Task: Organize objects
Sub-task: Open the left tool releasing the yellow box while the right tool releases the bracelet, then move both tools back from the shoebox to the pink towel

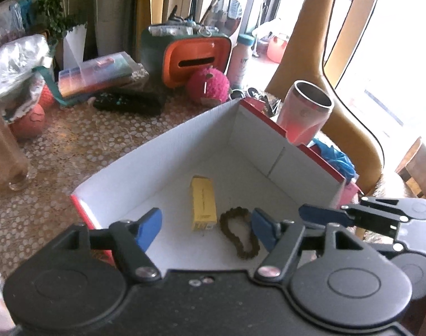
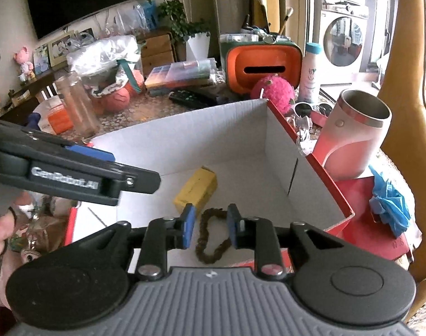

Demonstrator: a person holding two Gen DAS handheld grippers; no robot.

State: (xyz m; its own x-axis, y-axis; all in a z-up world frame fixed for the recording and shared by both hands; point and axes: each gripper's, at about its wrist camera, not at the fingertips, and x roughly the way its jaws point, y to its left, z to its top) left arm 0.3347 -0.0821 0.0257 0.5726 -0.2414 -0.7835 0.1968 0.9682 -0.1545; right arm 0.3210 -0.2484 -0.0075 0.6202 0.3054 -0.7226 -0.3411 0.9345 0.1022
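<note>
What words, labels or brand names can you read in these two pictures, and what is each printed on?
"GenRobot.AI": on the side of the left gripper, right wrist view.
Print on the yellow box, the white bottle and the red sheet: too blurred to read.

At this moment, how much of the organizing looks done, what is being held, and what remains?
Done: a yellow box and a braided band lie in the white cardboard box. In hand: nothing; the left gripper and right gripper are both open and empty above it. Left: the pink tumbler, sunglasses and other clutter sit outside.
</note>
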